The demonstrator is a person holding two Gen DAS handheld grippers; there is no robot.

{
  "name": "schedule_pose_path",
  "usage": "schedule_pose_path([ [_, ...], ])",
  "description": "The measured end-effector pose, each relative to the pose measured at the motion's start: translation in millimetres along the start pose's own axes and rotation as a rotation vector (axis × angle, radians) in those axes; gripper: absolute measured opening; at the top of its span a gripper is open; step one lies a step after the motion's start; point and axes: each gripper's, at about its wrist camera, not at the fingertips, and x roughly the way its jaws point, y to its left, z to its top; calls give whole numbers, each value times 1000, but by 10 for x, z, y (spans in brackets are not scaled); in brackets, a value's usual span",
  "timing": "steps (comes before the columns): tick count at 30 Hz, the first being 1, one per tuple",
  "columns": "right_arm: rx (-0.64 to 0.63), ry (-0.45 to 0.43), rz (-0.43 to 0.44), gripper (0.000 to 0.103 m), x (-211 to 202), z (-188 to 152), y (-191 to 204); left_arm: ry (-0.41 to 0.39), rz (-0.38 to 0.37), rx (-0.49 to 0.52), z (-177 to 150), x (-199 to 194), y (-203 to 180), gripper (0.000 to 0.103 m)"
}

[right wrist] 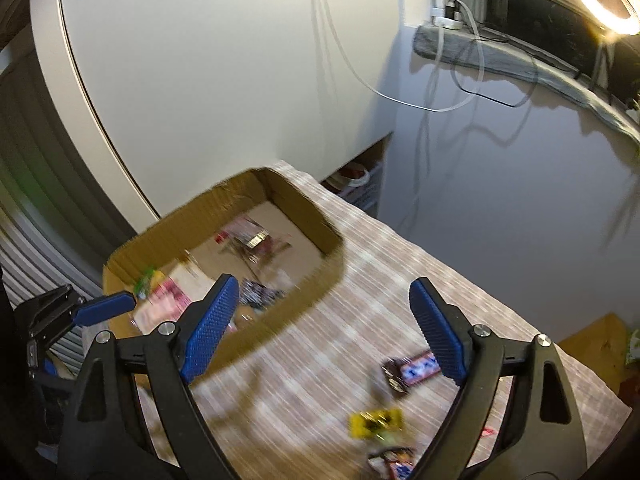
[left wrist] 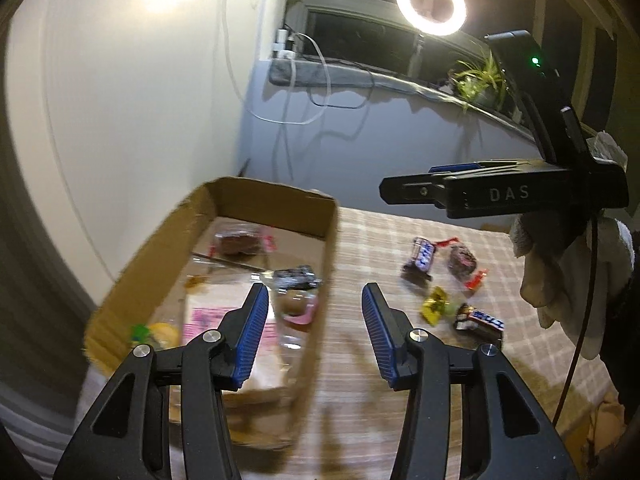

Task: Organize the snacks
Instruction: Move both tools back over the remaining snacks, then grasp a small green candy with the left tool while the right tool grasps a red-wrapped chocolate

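Observation:
An open cardboard box (left wrist: 276,190) (right wrist: 296,312) sits at the left of the checked tablecloth (left wrist: 360,400), holding several wrapped snacks, among them a brown cake (left wrist: 240,244) and a pink packet (left wrist: 204,318). Loose on the cloth to the right lie two Snickers bars (left wrist: 422,258) (left wrist: 480,318), a dark wrapped cake (left wrist: 462,260) and a yellow candy (left wrist: 436,304) (right wrist: 374,422). My left gripper (left wrist: 314,286) hangs open and empty over the box's right wall. My right gripper (right wrist: 324,280) (left wrist: 404,186), in a gloved hand, is open and empty above the cloth beside the box; one Snickers bar (right wrist: 416,368) lies near its right finger.
A lit ring light (left wrist: 431,2) and a potted plant (left wrist: 478,76) stand on the window ledge behind the table. White and black cables (left wrist: 320,92) hang down the wall. A white cabinet side (left wrist: 120,100) rises just left of the box.

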Motion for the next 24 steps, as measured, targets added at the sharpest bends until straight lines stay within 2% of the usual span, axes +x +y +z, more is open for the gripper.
schedule_pose_path([
  [11,87,47,-91,89,-257,-546,-775,68,-102,57,-82,301,-515,48],
  [18,156,79,-102,89,-280,-833,-1168,108,-153,87,-144,500,-796,47],
  [23,219,94,-81,89,-181,-924,-1340,156,-189,110,-189,701,-969,32],
  [24,226,97,-75,85,-154,-936,-1356,167,-196,114,-197,749,-1005,30],
])
